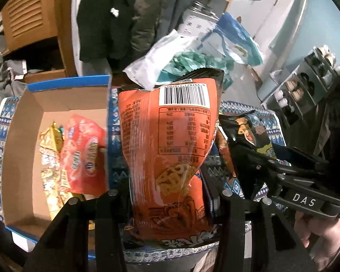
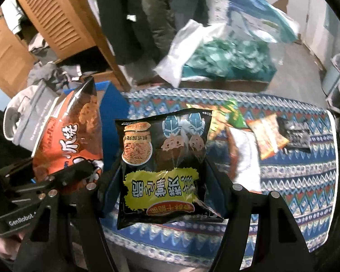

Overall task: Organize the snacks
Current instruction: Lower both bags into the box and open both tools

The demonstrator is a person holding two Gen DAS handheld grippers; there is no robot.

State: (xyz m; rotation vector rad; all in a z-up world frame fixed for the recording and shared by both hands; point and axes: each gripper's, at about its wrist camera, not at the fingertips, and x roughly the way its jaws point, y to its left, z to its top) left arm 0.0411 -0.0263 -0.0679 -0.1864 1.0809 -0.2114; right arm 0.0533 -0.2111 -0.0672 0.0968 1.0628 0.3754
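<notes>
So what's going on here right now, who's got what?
A person is sorting snacks with a gripper in each hand. The left gripper is shut on an orange snack bag, beside the open cardboard box that already holds a red packet and gold packets. The right gripper is shut on a black snack bag. More packets lie on the patterned cloth.

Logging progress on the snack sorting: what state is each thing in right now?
Left tool: shut on orange snack bag, lifted.
Right tool: shut on black snack bag, lifted.
Cardboard box: open, packets inside.
Patterned cloth: several packets lying on it.
</notes>
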